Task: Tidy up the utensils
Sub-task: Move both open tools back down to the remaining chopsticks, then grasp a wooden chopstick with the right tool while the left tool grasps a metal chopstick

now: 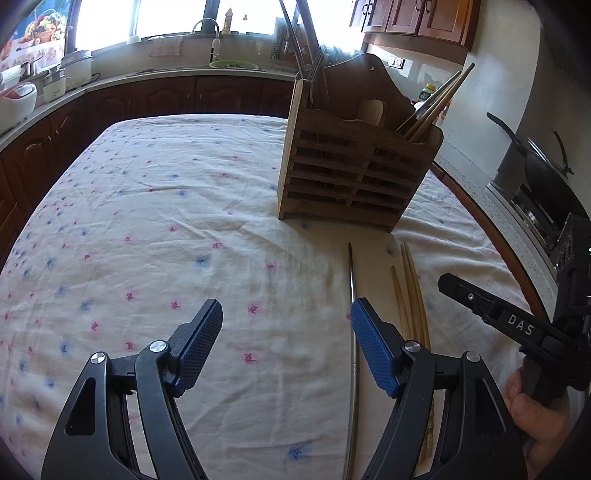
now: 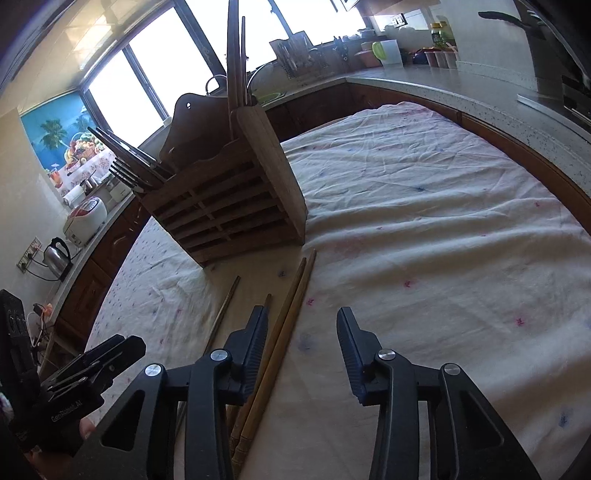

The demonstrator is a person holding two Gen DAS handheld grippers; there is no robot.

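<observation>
A white tablecloth (image 1: 184, 206) with small pink and blue flower prints covered the table, wrinkled across its surface. Along the far counter (image 1: 177, 74) stood a sink faucet (image 1: 207, 26) under the bright window (image 1: 166, 14), with a green bowl (image 1: 232, 65) beside it, and a white rice cooker (image 1: 18, 101) sat on the left counter run above dark wooden cabinet doors (image 1: 229, 96). A steel kettle (image 2: 57, 256) was plugged in near a wall socket on the left, a fruit poster (image 2: 55, 136) hung beside the window, wooden wall cabinets (image 1: 413, 16) were mounted at far right, and a black wok (image 1: 539, 162) rested on the stove at right.
</observation>
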